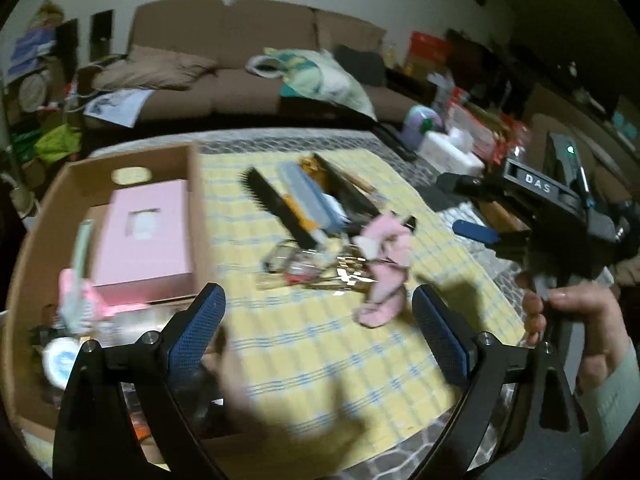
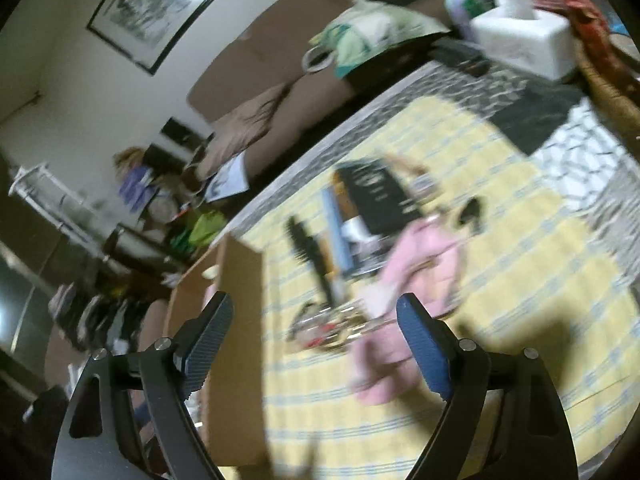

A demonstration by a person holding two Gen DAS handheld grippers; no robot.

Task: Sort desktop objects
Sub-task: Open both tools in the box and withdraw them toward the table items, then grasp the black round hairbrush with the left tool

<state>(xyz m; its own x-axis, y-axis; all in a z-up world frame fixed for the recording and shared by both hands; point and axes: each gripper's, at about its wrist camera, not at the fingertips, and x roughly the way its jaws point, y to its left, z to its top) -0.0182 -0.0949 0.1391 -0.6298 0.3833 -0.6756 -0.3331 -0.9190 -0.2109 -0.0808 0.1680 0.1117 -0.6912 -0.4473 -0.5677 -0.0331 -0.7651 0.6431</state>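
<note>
A cardboard box [image 1: 198, 184] stands at the left of the yellow checked cloth [image 1: 320, 344]; it holds a pink box [image 1: 144, 236] and several small items. On the cloth lie a black comb [image 1: 276, 204], a blue-grey case [image 1: 312, 196], a pink plush toy [image 1: 386, 268] and shiny keys or trinkets [image 1: 316, 268]. My left gripper [image 1: 318, 304] is open and empty above the cloth, just short of the toy. My right gripper [image 2: 314, 310] is open and empty; in the left wrist view [image 1: 464, 204] it hovers at the right. The toy [image 2: 408, 292], the comb [image 2: 310, 252] and the box [image 2: 236, 320] are blurred in the right wrist view.
A white tissue box [image 1: 452, 152] and red packages [image 1: 472, 124] crowd the far right of the table. A brown sofa [image 1: 248, 60] with a bag [image 1: 320, 76] stands behind. The patterned table edge [image 1: 436, 432] runs along the near side.
</note>
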